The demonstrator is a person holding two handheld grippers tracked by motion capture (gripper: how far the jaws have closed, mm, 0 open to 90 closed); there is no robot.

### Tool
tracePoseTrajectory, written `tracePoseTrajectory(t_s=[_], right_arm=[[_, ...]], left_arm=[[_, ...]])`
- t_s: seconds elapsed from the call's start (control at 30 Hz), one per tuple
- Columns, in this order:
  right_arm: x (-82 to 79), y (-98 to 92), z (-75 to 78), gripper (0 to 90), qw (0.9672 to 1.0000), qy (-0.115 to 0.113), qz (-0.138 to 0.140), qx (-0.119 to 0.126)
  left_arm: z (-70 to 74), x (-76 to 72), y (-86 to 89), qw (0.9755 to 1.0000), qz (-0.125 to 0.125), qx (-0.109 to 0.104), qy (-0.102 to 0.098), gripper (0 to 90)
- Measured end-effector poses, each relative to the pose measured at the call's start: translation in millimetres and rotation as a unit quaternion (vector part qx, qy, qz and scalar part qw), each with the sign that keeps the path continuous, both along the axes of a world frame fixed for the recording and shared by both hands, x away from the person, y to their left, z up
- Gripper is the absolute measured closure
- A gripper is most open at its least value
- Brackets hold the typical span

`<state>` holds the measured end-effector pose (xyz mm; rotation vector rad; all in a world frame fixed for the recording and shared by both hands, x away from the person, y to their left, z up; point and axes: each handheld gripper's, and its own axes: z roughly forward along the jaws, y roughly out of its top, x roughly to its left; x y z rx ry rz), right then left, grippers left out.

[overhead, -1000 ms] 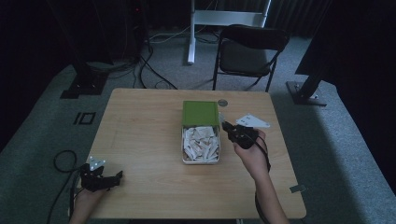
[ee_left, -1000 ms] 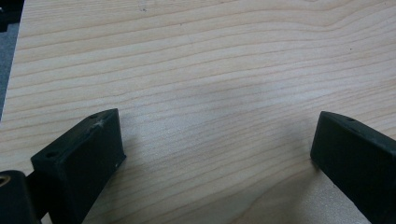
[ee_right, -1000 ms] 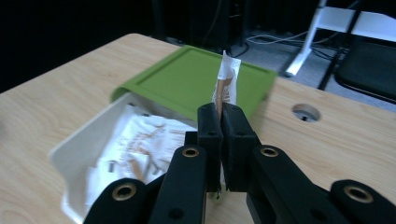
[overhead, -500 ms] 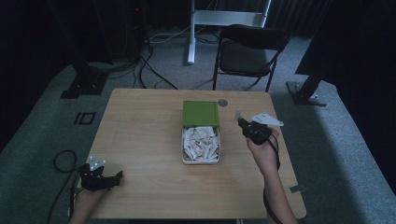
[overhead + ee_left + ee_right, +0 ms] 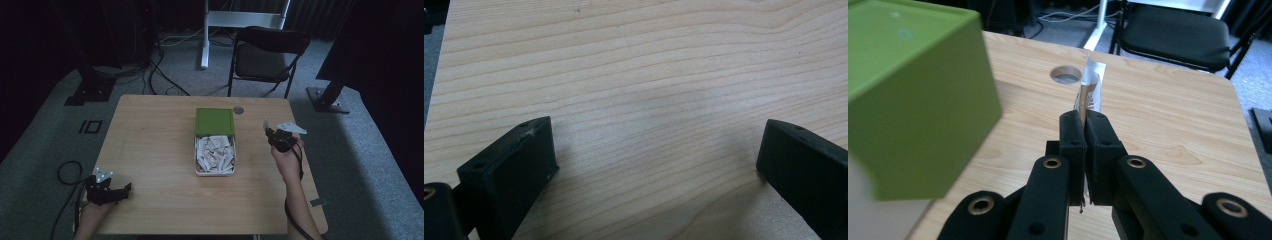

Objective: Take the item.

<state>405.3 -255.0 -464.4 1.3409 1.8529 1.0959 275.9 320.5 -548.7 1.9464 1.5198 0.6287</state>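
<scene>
1. Tongs first: the right tongs [image 5: 1083, 135] are clamped on a small sachet [image 5: 1090, 90], jaws pressed together with the packet pinched between them and sticking up past the tips, its long axis running along the jaws.
2. Left tongs [image 5: 654, 165] sit with jaws wide apart, nothing between them, bare wood below.
3. In the high view the right tongs [image 5: 278, 139] hang over the counter's [image 5: 150, 140] right side, beside the open tin [image 5: 215, 170] and clear of it. The tin lies to the tongs' left, its long axis running away from the person, green lid [image 5: 214, 121] standing at the far end.
4. White sachets fill the tin's tray; the green lid looms large and blurred at the left of the right gripper view.
5. Right hand [image 5: 287, 157] is by far the nearer to the tin; forearm reaches in from the near edge, wrist raised, tongs pointing toward the far side.
6. Left tongs [image 5: 107, 190] rest at the near-left corner, well apart from everything.
7. My guess: the packet is headed for the open counter to the right.
</scene>
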Motion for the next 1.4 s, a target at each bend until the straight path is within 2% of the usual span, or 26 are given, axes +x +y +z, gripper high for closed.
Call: tracePoseTrajectory(t_s=[0.07,0.3,0.47,0.63,0.7,1.0,1.1,1.2,1.4], right_arm=[[5.6,-2.9,-5.2,87.4,0.9999,0.002,-0.009,-0.008],[22.8,-12.2,-24.7,87.3,0.9992,0.017,-0.035,-0.011],[28.8,-14.3,-40.5,87.3,0.998,0.022,-0.057,-0.015],[34.5,-19.1,-58.5,87.3,0.9965,0.041,-0.072,-0.011],[35.9,-20.2,-64.2,87.3,0.9958,0.049,-0.076,-0.016],[38.0,-15.6,-79.3,87.2,0.9951,0.066,-0.068,-0.027],[38.1,-14.2,-82.9,87.0,0.9953,0.069,-0.066,-0.013],[38.6,-13.9,-82.8,85.7,0.9956,0.07,-0.061,-0.012],[39.6,-14.2,-83.3,76.6,0.9956,0.079,-0.049,0.005]], left_arm=[[0.0,0.0,0.0,1.0,0.0,0.0,0.0,3.2],[0.0,0.0,0.0,1.0,0.0,0.0,0.0,3.2],[0.0,0.0,0.0,1.0,0.0,0.0,0.0,3.2],[0.0,0.0,0.0,1.0,0.0,0.0,0.0,3.3],[0.0,0.0,0.0,1.0,0.0,0.0,0.0,3.2],[0.0,0.0,0.0,1.0,0.0,0.0,0.0,3.2],[0.0,0.0,0.0,1.0,0.0,0.0,0.0,3.2],[0.0,0.0,0.0,1.0,0.0,0.0,0.0,3.2],[0.0,0.0,0.0,1.0,0.0,0.0,0.0,3.2]])
